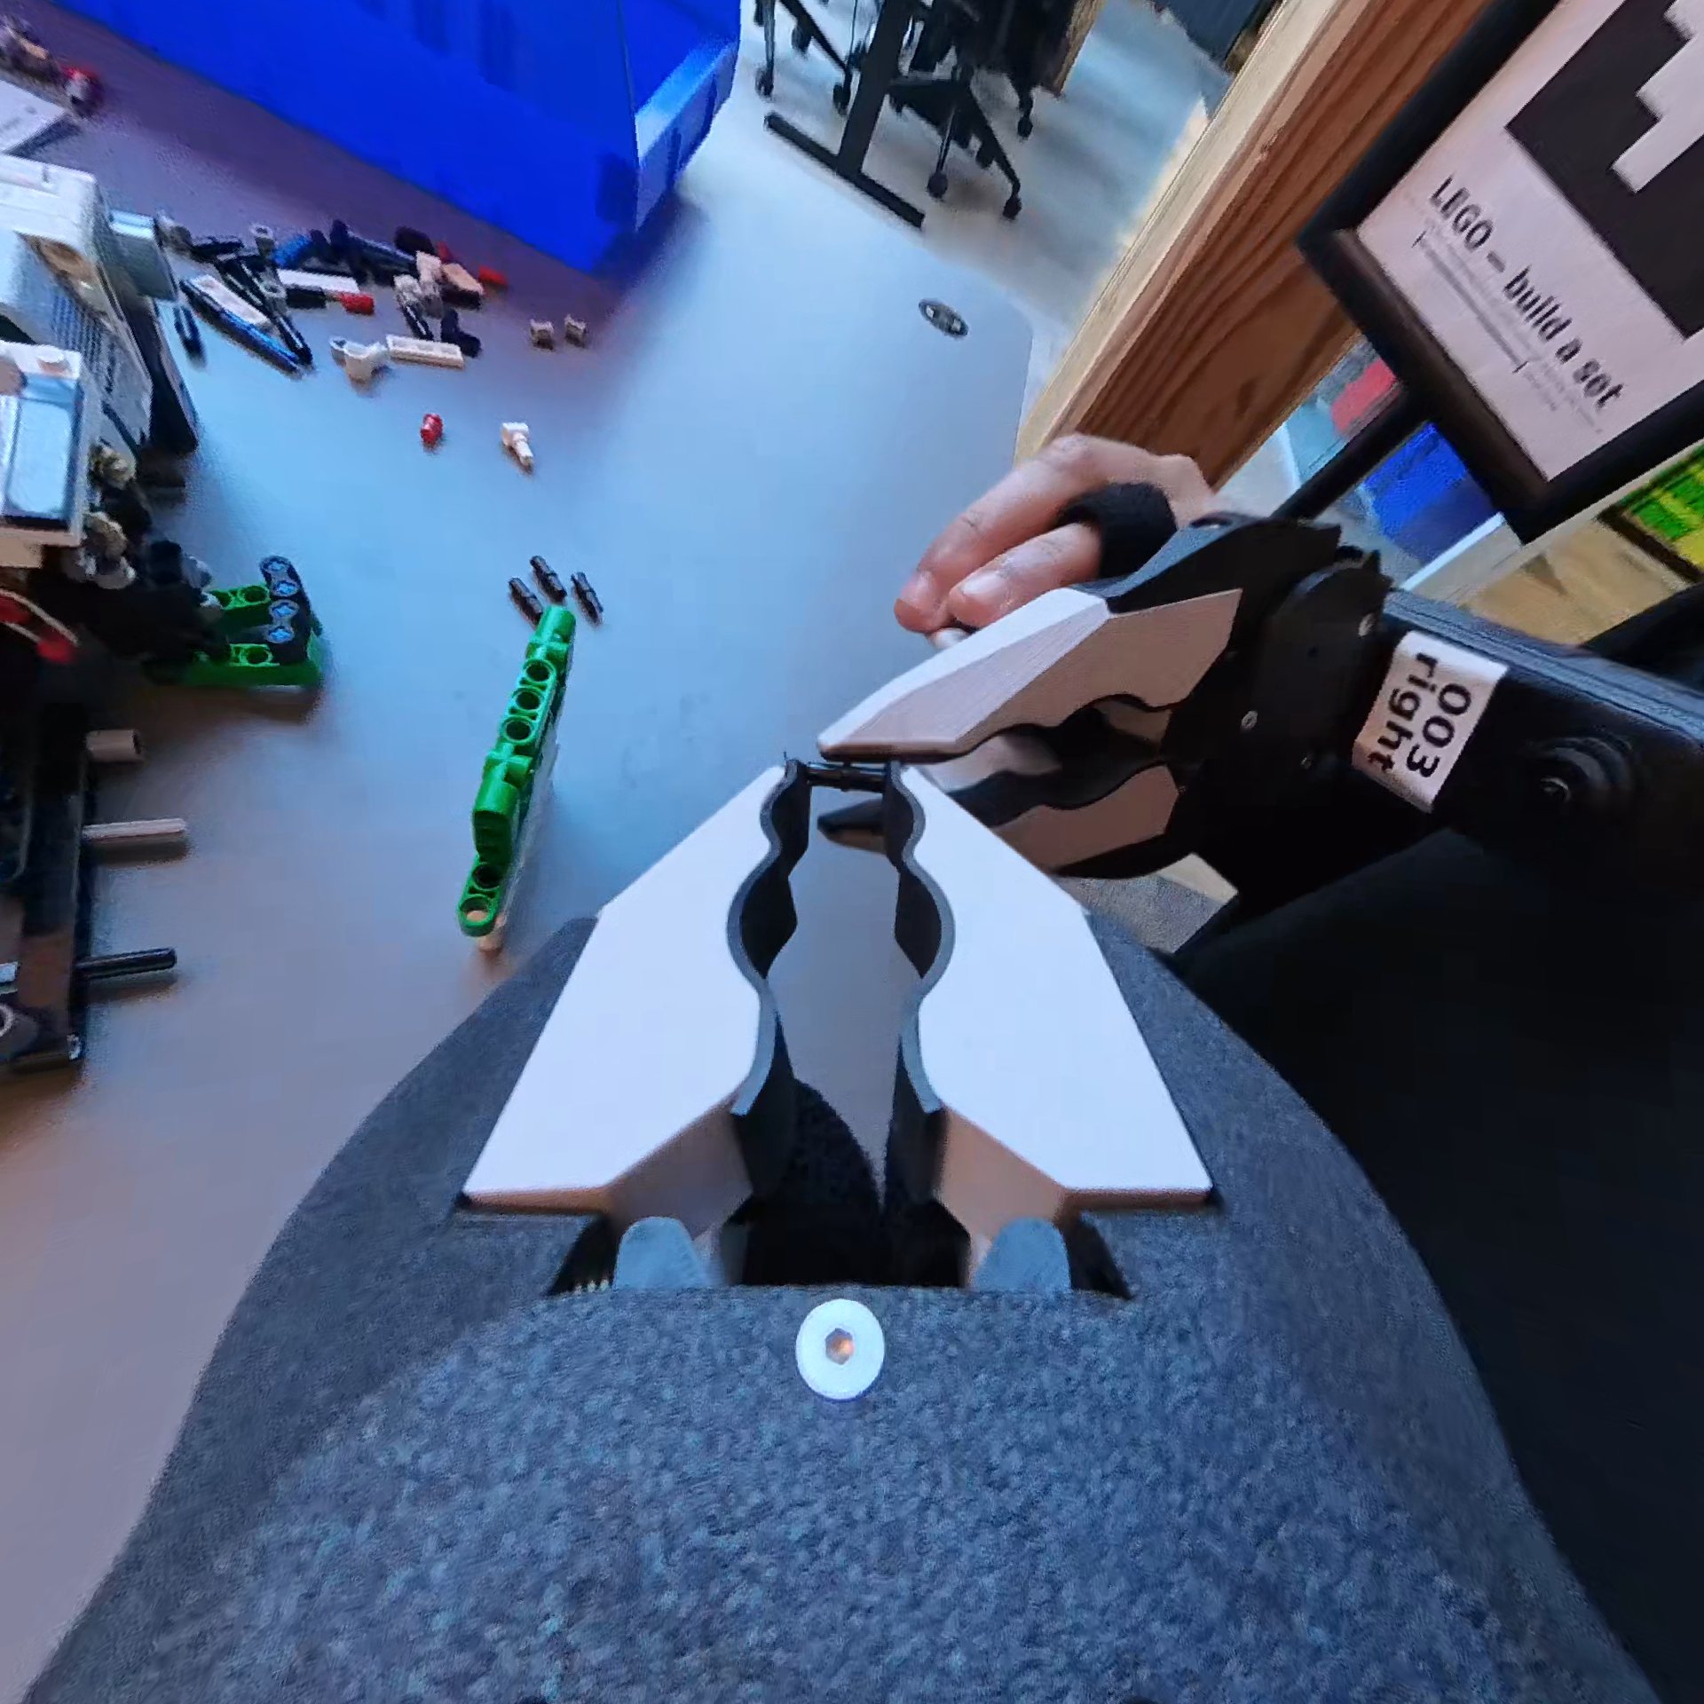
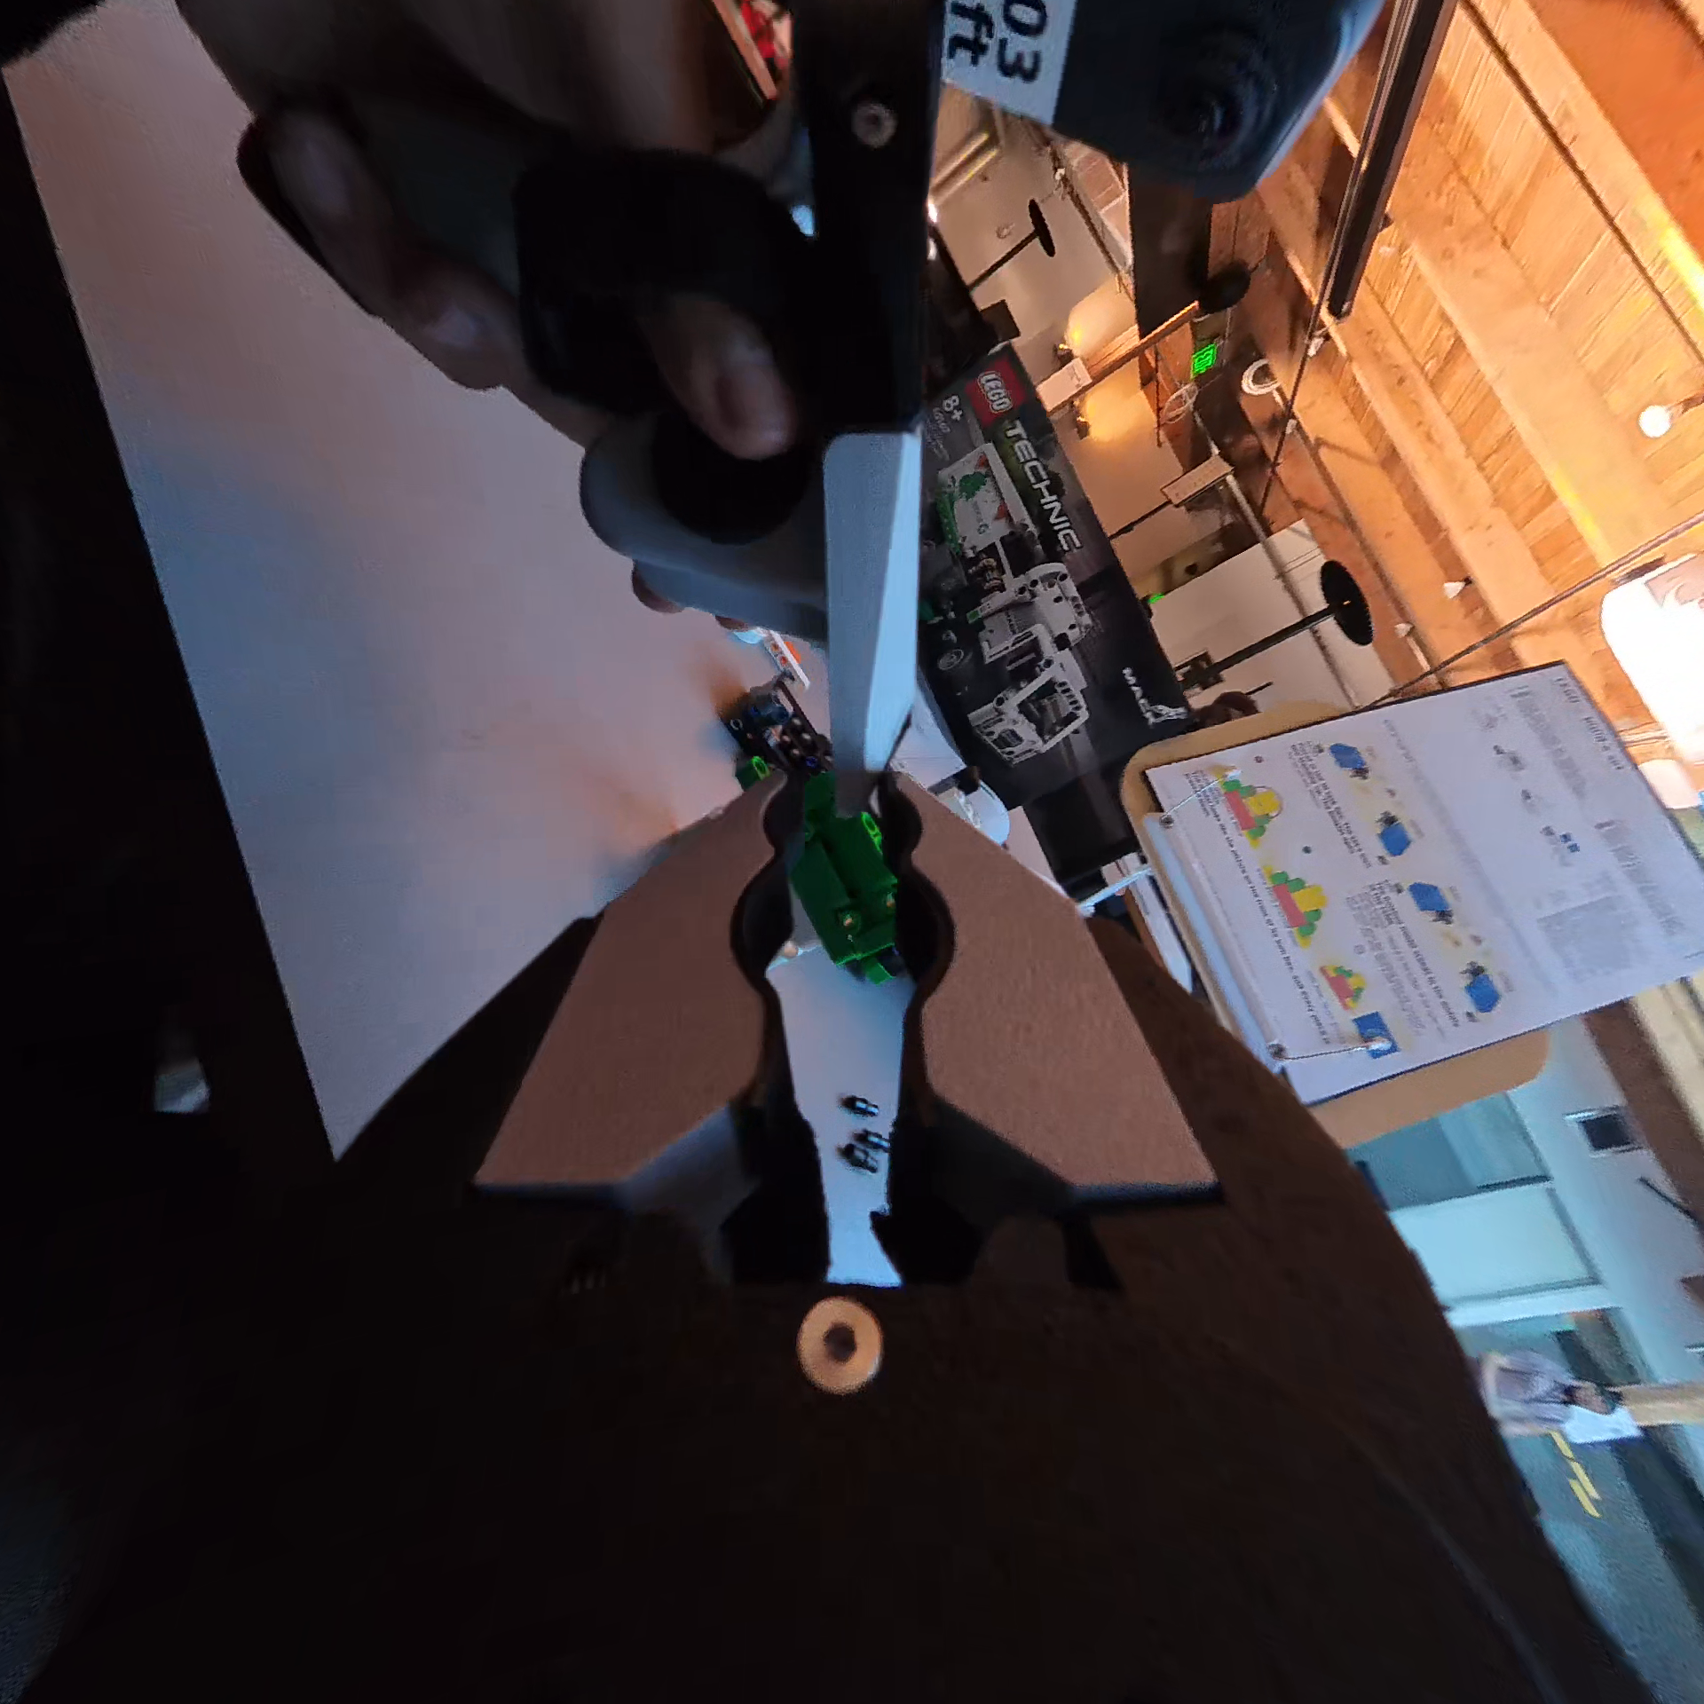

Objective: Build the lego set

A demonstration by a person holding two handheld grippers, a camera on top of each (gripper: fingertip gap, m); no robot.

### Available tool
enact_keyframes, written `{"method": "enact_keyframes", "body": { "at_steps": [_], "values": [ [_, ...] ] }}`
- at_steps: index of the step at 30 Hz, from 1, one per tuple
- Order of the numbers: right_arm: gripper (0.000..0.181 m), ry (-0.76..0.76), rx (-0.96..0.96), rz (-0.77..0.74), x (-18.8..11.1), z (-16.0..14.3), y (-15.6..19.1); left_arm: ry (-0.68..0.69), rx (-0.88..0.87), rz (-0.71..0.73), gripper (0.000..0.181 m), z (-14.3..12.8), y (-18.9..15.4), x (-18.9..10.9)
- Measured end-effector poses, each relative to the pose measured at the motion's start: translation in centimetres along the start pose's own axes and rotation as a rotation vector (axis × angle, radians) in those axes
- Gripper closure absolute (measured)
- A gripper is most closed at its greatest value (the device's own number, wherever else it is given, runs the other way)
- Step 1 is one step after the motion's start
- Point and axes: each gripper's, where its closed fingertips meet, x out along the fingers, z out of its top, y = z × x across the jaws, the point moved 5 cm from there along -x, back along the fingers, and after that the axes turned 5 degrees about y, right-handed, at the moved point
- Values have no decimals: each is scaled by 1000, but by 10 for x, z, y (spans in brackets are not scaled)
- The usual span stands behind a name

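Pin (image 1: 846,777): a short black connector spans the fingertips of the left hand-held gripper (image 1: 844,784), clamped end to end and raised above the counter (image 1: 738,516), apparently for transfer or regripping. The right hand-held gripper (image 1: 853,779) enters from the right with its jaws slightly apart, one fingertip above the pin and one below; whether they already press on it cannot be told. In the right wrist view the left finger (image 2: 871,609) descends between the right fingertips, which confirms the two tools meet at one point.

Left of the grippers, a green beam assembly (image 1: 521,765) lies on the counter with three loose black pins (image 1: 553,586) just beyond it, probably staged for insertion. Farther left stands a green bracket with black connectors (image 1: 267,627), beside a partly built model at the frame edge. Sorted loose parts (image 1: 350,286) lie at the far left, near a blue bin (image 1: 461,101).
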Motion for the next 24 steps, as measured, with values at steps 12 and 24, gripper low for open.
{"method": "enact_keyframes", "body": {
  "at_steps": [12, 24],
  "values": [
    [168, -74, -74, 44, -8, 4, 10, 192, -8, -185, 167, -9, -5, 3],
    [172, -128, -6, 19, -3, 5, 10, 140, -39, -241, 167, -10, 1, -2]
  ]
}}
